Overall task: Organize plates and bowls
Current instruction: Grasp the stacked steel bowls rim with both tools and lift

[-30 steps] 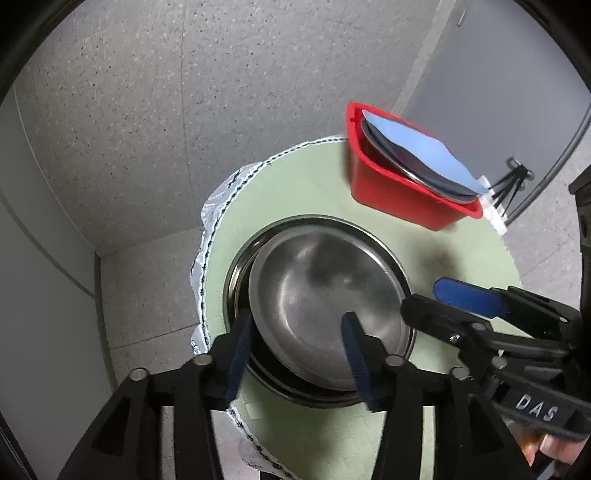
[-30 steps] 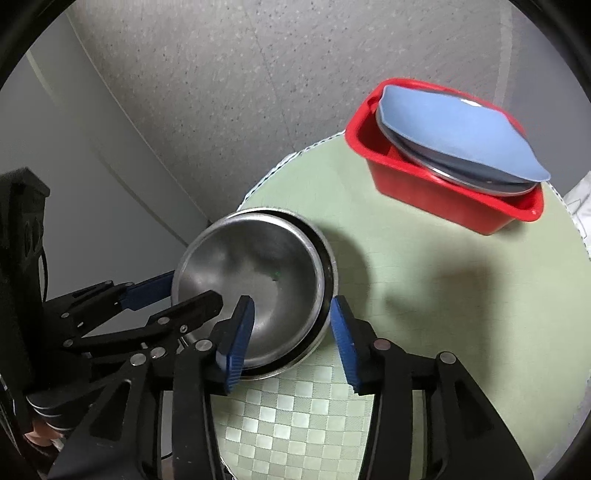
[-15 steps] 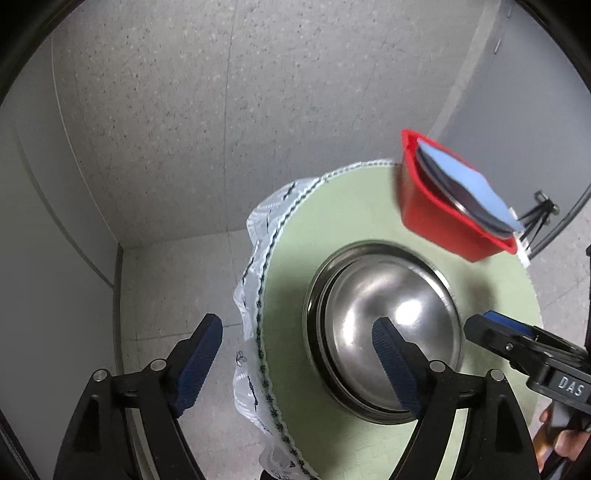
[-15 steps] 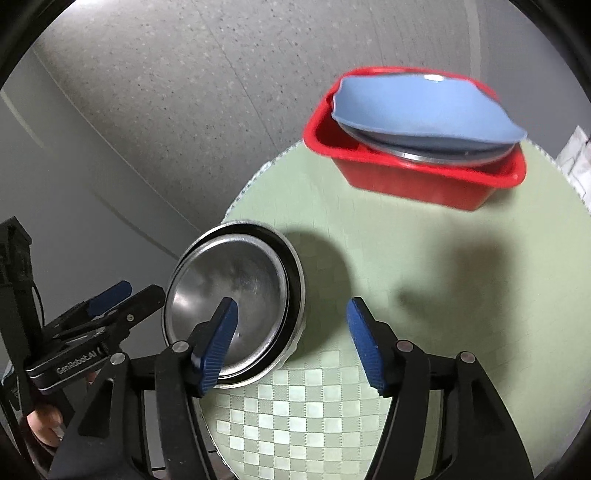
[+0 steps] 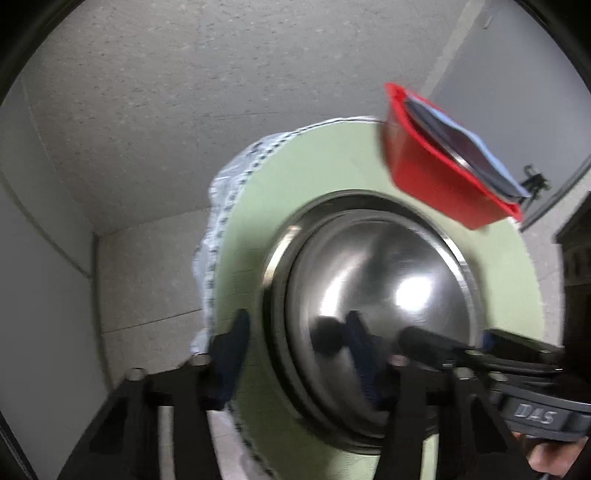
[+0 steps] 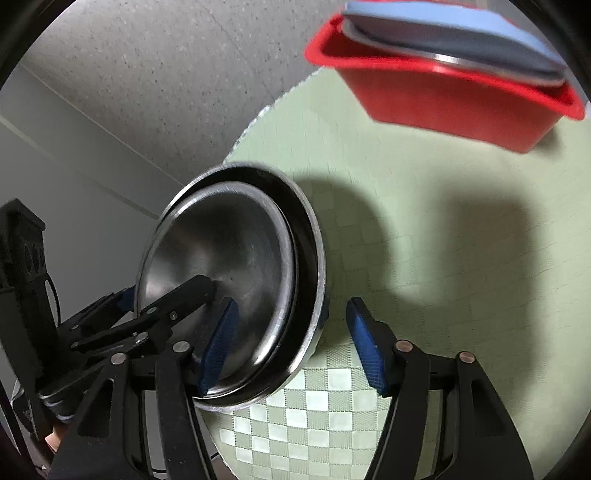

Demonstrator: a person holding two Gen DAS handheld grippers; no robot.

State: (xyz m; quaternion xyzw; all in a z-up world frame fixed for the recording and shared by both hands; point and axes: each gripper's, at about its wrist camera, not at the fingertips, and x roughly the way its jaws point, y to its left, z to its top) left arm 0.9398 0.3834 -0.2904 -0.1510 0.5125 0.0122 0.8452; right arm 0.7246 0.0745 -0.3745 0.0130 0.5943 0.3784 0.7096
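Two nested steel bowls [image 5: 376, 288] sit on the round green table [image 5: 325, 166], the inner bowl [image 6: 229, 258] inside a wider outer bowl [image 6: 314, 266]. My left gripper [image 5: 295, 354] is open, its fingers straddling the bowls' left rim. My right gripper [image 6: 291, 343] is open, its fingers straddling the bowls' right rim. The right gripper also shows in the left wrist view [image 5: 480, 354], and the left gripper shows in the right wrist view [image 6: 162, 299]. A red tub [image 6: 436, 96] at the back holds a steel plate [image 6: 454, 59] and a blue plate [image 6: 443, 26].
The table carries a green checkered cloth [image 6: 332, 406] with a white lace fringe [image 5: 218, 221] over its left edge. Grey speckled floor [image 5: 184, 74] and grey walls surround it. A black stand [image 5: 535, 181] sits behind the tub.
Both grippers have moved in close to the nested bowls and narrowed from their wide opening, with fingers now on either side of the rims. The bowls stay on the table.
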